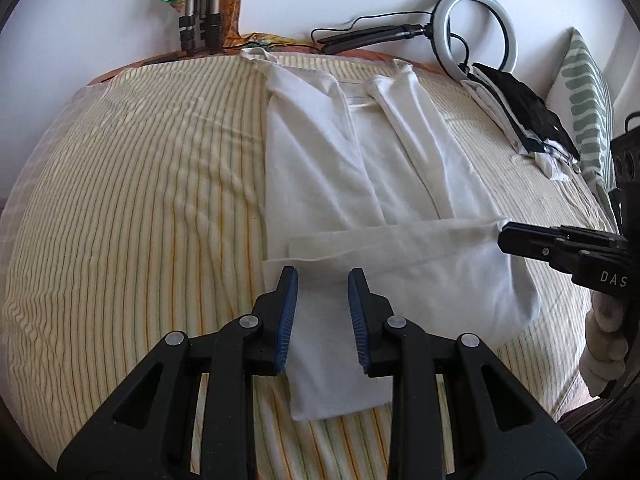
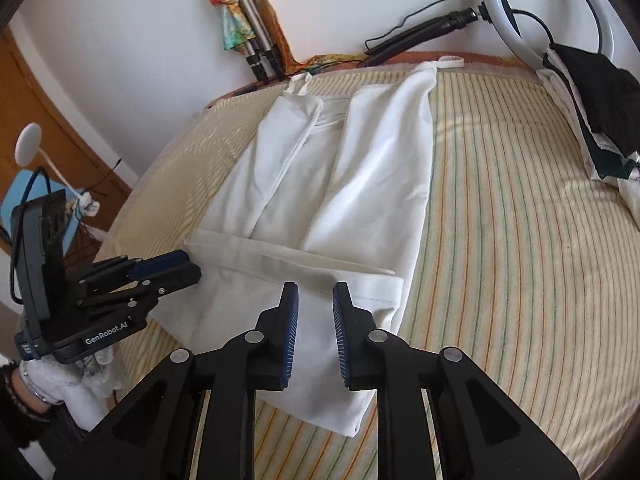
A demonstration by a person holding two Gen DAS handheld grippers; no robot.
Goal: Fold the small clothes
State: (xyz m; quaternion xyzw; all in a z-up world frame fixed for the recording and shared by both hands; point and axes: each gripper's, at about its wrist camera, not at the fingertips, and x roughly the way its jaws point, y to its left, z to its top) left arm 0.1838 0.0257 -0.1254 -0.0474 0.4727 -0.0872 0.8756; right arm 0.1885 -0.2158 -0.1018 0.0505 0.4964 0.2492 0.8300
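A white garment [image 1: 376, 184] lies flat on the striped bed, its two sides folded inward and its near end folded up into a band [image 1: 400, 240]. It also shows in the right wrist view [image 2: 360, 168]. My left gripper [image 1: 322, 276] is open and empty, hovering over the garment's near left edge; it also shows in the right wrist view [image 2: 188, 266]. My right gripper [image 2: 315, 292] is open and empty over the near right part; in the left wrist view [image 1: 508, 240] it sits at the band's right end.
The striped bed cover [image 1: 140, 200] spreads wide to the left. A pile of black and white clothes [image 1: 524, 120] lies at the far right by a patterned pillow [image 1: 588, 96]. A ring light [image 1: 476, 28] and tripod legs [image 1: 200, 20] stand at the far edge by the wall.
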